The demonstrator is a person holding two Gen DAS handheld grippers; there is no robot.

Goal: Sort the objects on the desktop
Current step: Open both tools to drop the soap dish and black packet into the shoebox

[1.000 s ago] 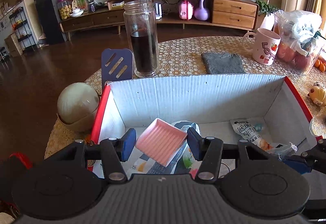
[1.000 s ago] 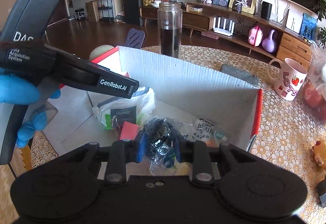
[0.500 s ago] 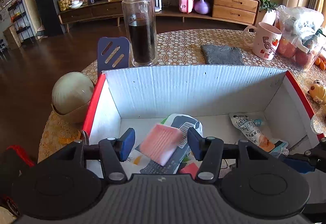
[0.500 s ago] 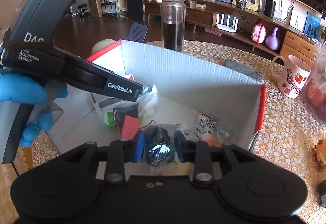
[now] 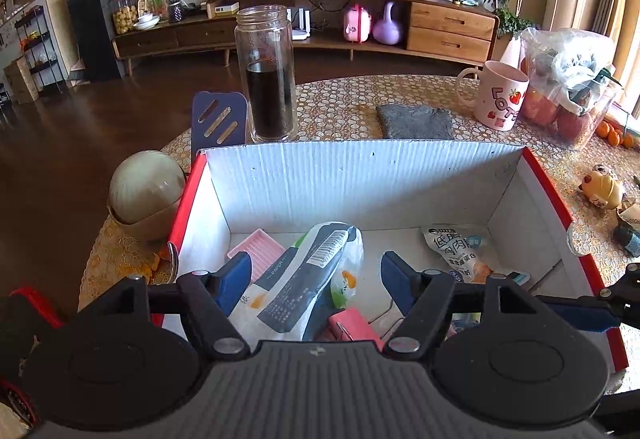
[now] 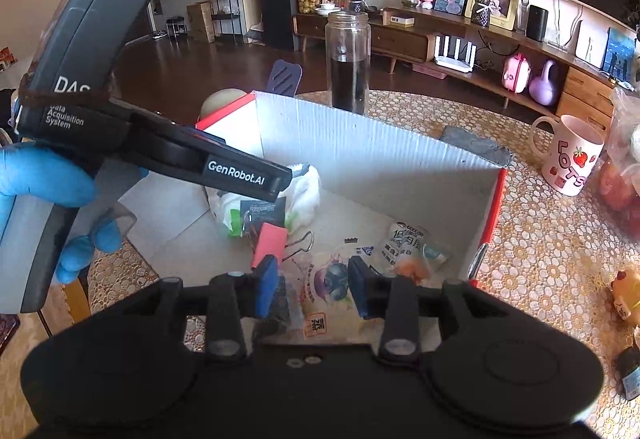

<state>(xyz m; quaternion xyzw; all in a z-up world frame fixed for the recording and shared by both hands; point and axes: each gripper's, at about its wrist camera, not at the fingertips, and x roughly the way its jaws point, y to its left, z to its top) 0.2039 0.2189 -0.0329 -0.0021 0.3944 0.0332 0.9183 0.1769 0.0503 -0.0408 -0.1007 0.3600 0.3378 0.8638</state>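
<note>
You have one cardboard box (image 5: 360, 179), red-edged with ribbed white walls, filling the middle of both views on a counter (image 5: 340, 107) covered in a lacy honeycomb-patterned cloth. At the left of the left wrist view sit one pale round ball (image 5: 146, 187) in a bowl and one blue slotted plastic piece (image 5: 218, 121); one tall glass jar (image 5: 266, 75) of dark liquid stands just behind the box's far wall. Inside the box, from left to right, lie one ribbed pink tray (image 5: 258, 251), one crinkled white packet (image 5: 308, 271) with a barcode, one pink binder clip (image 5: 352, 323) and one snack pouch (image 5: 456, 247) with printed characters. Your left gripper (image 5: 316, 273) hangs over the packet, its jaws having just been opening, wide apart and touching nothing. In the right wrist view your right gripper (image 6: 312, 287) has also just been opening; a glossy blueberry-print packet (image 6: 332, 279) lies between the blue pads, and you cannot tell whether they still touch it. Further right stand one folded grey cloth (image 5: 414, 121), one pink mug (image 5: 500, 95) and one clear bag of fruit (image 5: 568, 87). Behind is a living room with a dark wooden floor and a long wooden sideboard (image 5: 448, 27).
</note>
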